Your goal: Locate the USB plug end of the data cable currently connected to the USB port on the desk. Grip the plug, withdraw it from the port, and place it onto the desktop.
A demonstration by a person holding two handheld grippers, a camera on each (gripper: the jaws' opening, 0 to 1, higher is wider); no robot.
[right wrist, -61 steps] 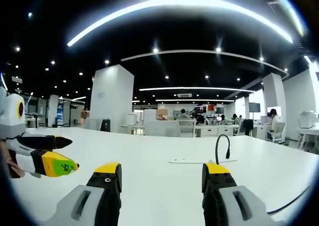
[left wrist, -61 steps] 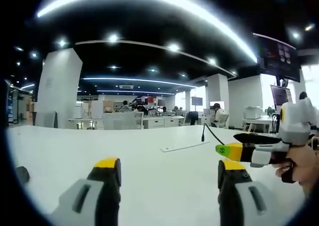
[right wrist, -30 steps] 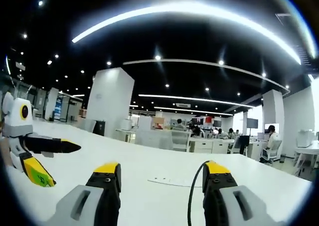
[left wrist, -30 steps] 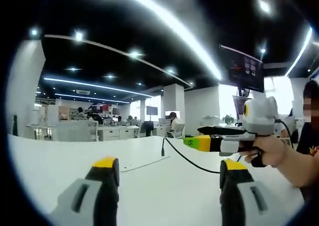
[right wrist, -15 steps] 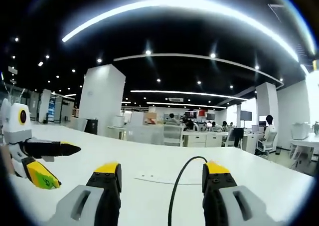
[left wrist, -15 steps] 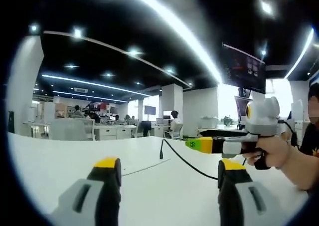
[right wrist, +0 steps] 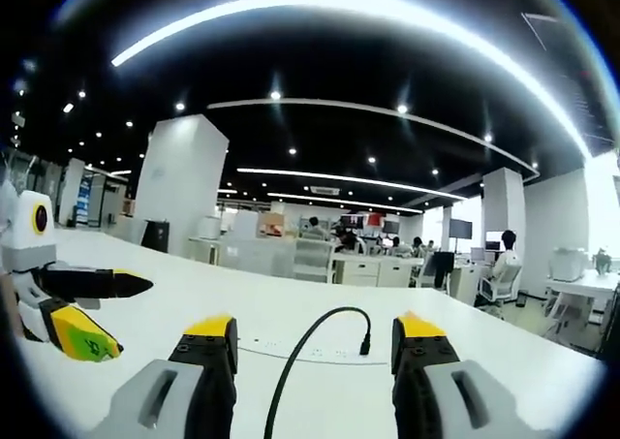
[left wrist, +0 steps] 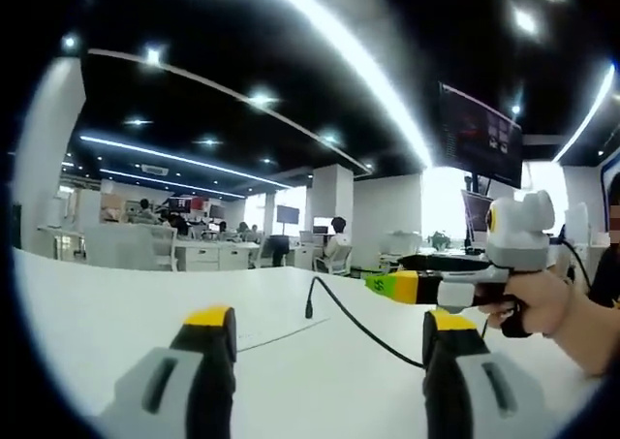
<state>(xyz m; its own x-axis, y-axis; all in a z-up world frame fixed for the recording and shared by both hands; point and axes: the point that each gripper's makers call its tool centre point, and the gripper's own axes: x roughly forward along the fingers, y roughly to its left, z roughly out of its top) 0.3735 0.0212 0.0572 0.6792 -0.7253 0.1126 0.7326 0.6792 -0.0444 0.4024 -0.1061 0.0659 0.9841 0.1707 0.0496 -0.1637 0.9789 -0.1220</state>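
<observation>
1. A wide white tabletop (left wrist: 116,313) is seen across the lower half of the left gripper view, and the same tabletop (right wrist: 504,361) spans the lower half of the right gripper view; behind it an open office with white pillars, desks, seated people and ceiling lights is visible.
2. The left gripper (left wrist: 325,334) rises from the bottom of its own view with its yellow-tipped jaws standing well apart and nothing between them; it is also seen at the left edge of the right gripper view (right wrist: 126,315), where its two jaws are spread.
3. The right gripper (right wrist: 312,337) rises from the bottom of its own view, jaws apart and not touching anything; in the left gripper view it (left wrist: 383,276) is seen at the right of centre, held by a hand (left wrist: 531,303).
4. A flat pale strip set in the tabletop, taken to be the port panel (right wrist: 325,350), is seen just below centre in the right gripper view; its sockets are too small to make out. A thin line at lower centre of the left gripper view may be the same panel.
5. A black data cable (right wrist: 295,361) is seen arching up between the right gripper's jaws, clear of both.
6. Its USB plug (right wrist: 365,345) hangs at the cable's end, pointing down just above the panel; whether it is seated in a port cannot be told. In the left gripper view the cable (left wrist: 363,328) runs from lower right up to the plug (left wrist: 308,310) near centre.
</observation>
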